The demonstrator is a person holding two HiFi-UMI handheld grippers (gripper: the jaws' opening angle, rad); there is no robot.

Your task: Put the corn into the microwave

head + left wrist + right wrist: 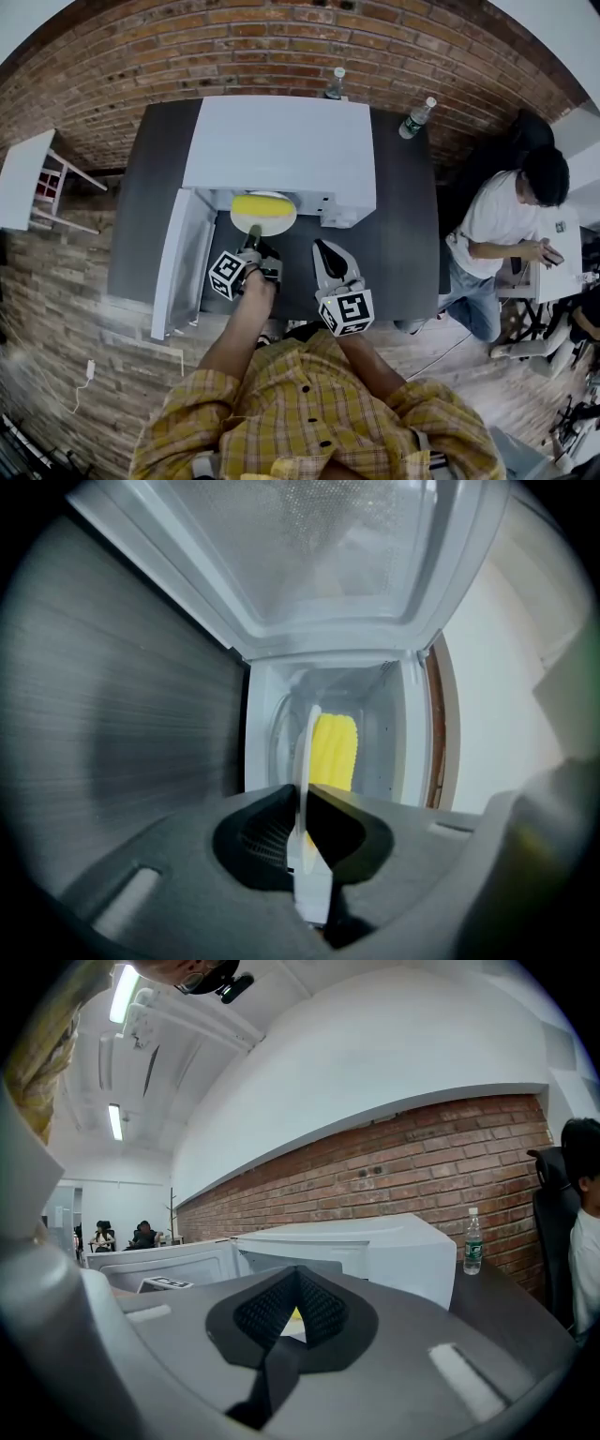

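A yellow corn cob (255, 205) lies on a white plate (274, 223) at the mouth of the white microwave (281, 141). My left gripper (253, 232) is shut on the plate's near rim. In the left gripper view the plate (307, 757) stands edge-on between the pads, with the corn (335, 750) beyond it and the microwave cavity (398, 724) right ahead. The microwave door (181, 258) hangs open to the left. My right gripper (324, 251) hovers just right of the plate, shut and holding nothing; its pads (319, 1312) meet in the right gripper view.
The microwave stands on a dark table (408, 234) against a brick wall. Two water bottles (415, 117) (335, 84) stand at the table's back edge. A seated person (506, 220) is to the right, a white stool (28, 178) to the left.
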